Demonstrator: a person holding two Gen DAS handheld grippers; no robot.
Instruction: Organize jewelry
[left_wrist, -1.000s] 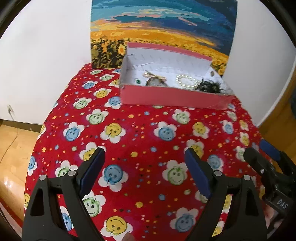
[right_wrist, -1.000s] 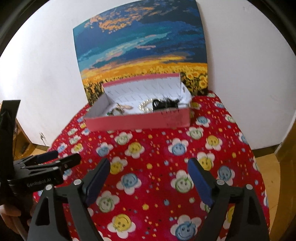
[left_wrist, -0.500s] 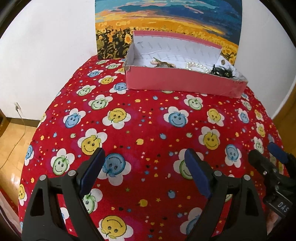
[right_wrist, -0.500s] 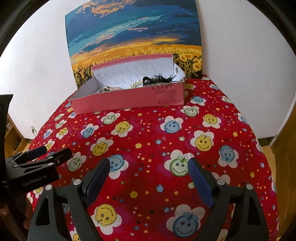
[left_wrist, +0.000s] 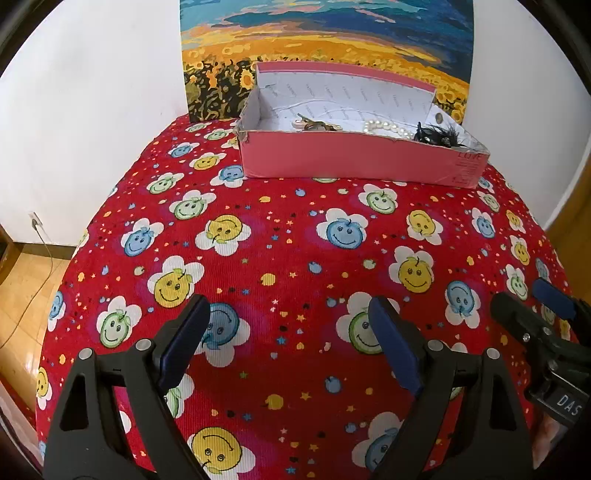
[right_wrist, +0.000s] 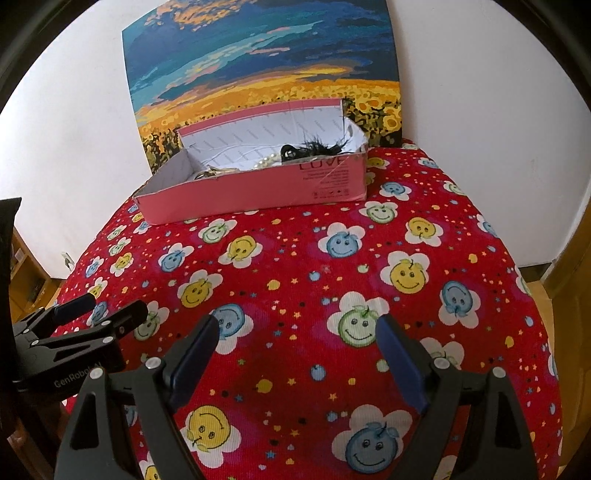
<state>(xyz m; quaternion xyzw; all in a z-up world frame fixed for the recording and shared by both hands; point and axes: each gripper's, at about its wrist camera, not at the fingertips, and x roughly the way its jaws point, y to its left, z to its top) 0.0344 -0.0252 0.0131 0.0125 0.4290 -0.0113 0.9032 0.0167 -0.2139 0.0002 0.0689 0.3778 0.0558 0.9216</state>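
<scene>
Pink box (left_wrist: 354, 158) with jewelry: upper centre, long axis crosswise, well apart from left gripper (left_wrist: 291, 347) and right gripper (right_wrist: 299, 354) (both released, empty).

A home: smiley-print tablecloth (left_wrist: 295, 258), sunflower painting (left_wrist: 325, 44), wooden floor (left_wrist: 22, 295).

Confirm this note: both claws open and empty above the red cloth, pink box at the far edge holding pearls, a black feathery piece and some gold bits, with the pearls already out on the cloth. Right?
Not quite. The pearls lie inside the pink box, between the gold bits and the black feathery piece, as the left wrist view shows. Nothing lies loose on the red cloth. Both the left claw and right claw are open and empty.
</scene>
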